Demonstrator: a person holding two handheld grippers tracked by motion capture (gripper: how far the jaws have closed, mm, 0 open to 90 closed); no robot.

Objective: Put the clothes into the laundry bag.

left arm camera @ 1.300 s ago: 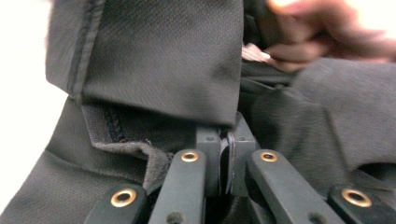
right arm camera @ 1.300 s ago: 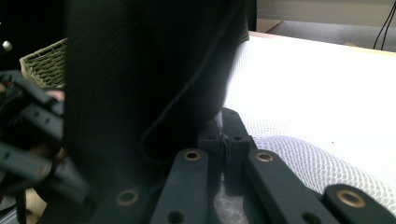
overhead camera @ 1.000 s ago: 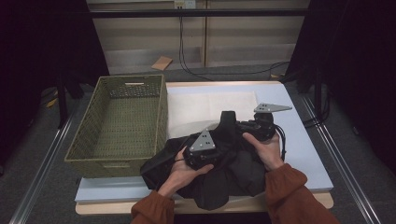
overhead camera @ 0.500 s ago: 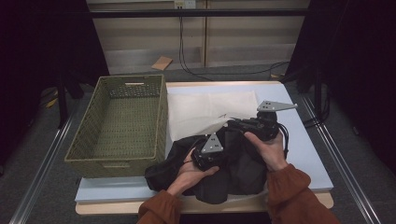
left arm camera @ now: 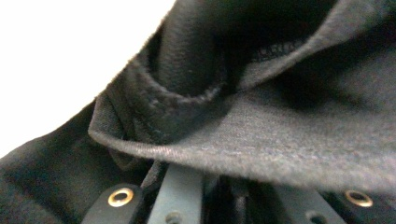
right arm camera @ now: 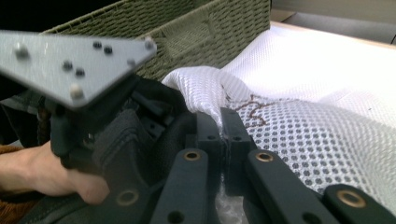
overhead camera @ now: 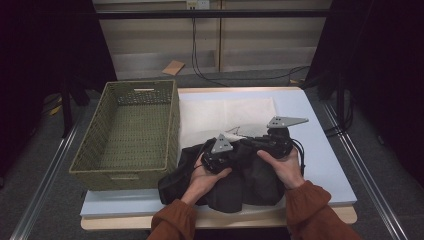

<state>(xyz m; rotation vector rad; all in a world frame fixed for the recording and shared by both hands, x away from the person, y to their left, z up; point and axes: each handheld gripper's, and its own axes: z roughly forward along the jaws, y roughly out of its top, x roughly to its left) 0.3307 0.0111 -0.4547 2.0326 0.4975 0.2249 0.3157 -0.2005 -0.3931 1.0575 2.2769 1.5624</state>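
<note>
Cloth folding is the step: my left gripper (overhead camera: 216, 159) and right gripper (overhead camera: 272, 142) are both clamped on the crumpled black fabric garment (overhead camera: 252, 180) just beside the woven green rectangular basket (overhead camera: 125, 172). Next, I judge, comes lifting it over the rim.

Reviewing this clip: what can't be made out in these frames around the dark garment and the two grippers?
- Left gripper fingers: in the left gripper view, folds of the dark garment drape over them, hiding the tips.
- Right gripper grip: fingers look shut, but what fabric lies between them is hidden.
- Garment type: bunched in the high view, shape unreadable.
- Green basket: the near wall hides the near strip of its floor in the high view.
</note>
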